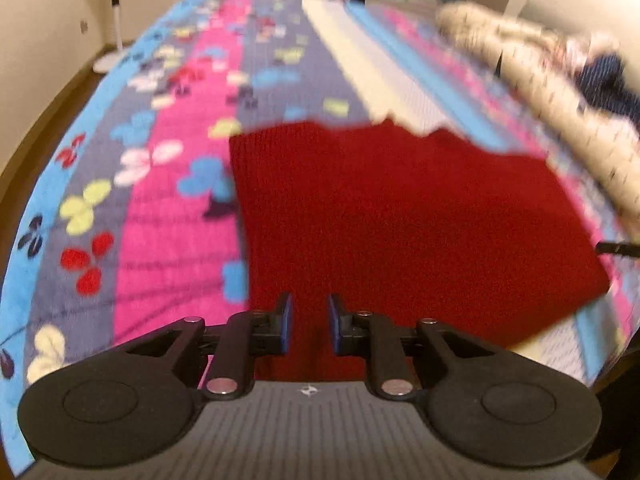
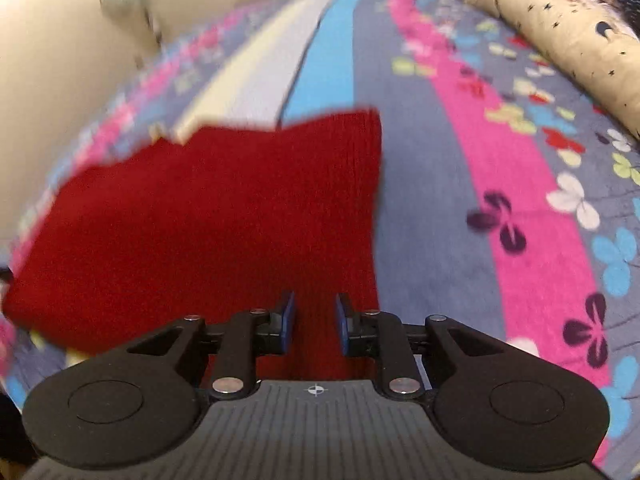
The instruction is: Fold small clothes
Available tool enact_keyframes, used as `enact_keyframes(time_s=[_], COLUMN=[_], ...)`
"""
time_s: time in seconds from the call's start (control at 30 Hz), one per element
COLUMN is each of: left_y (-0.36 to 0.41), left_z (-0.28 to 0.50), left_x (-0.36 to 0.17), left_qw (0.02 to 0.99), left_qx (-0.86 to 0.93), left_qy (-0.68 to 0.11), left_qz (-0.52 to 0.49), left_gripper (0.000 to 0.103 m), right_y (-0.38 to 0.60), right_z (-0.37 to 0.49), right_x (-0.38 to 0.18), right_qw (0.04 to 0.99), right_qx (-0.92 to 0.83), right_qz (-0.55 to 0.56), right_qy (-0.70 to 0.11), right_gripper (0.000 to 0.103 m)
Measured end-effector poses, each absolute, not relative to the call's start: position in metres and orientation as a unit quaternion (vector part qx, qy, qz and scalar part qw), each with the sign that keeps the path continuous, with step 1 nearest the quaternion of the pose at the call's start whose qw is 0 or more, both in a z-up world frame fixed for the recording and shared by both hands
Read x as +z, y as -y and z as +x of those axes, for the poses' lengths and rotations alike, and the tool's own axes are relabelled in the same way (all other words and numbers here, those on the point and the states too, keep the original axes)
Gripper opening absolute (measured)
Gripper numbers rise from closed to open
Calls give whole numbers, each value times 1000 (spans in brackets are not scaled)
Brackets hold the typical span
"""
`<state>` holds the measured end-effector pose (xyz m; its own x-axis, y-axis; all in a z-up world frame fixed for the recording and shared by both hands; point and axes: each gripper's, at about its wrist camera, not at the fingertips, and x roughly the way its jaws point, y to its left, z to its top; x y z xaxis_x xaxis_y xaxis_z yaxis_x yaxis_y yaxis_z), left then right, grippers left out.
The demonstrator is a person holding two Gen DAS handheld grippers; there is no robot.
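Observation:
A red knitted garment lies spread on a striped, flower-patterned bedspread. My left gripper is over the garment's near left part, its blue-padded jaws a small gap apart with red fabric showing between them. The garment also shows in the right wrist view. My right gripper is over the garment's near right edge, jaws a small gap apart, red fabric between them. I cannot tell whether either gripper pinches the fabric. The views are motion-blurred.
A rolled cream blanket with dark marks lies along the bed's right side; it also shows in the right wrist view. A standing fan stands by the left wall. Dark clothing lies by the blanket.

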<state>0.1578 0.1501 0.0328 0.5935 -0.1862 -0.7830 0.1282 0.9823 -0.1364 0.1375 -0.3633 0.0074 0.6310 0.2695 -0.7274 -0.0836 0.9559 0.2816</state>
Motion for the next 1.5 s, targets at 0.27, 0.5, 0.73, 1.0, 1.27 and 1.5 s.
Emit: enact_keyframes(time_s=[0.27,0.5,0.73,1.0,1.27,1.5], left_y=[-131,-118,-93,-85,-63,-38], left_z=[175,177,186,217,216,170], left_x=[12,38,36,8,3,33], left_qw=[870,900,917,896,901,911], left_qx=[-77,-100,-126,-104,-111,-200], left_qy=[-487,-423,-379,-432,-414,-358], left_qz=[24,-12,5,11,60,51], left_gripper=[22,22,22,23,28,67], right_y=[347,336,316,303,300,296], right_z=[155,177,184,186,181,166], right_x=[-1,10,14,17,16,25], right_qw=[893,907,911,912,918,925], right_qx=[89,97,101,114,101,137], right_qz=[62,85,74,73,48,47], right_qy=[-437,-401,-393,-387,-380,-352], right_gripper=[24,26,27,27,27,35])
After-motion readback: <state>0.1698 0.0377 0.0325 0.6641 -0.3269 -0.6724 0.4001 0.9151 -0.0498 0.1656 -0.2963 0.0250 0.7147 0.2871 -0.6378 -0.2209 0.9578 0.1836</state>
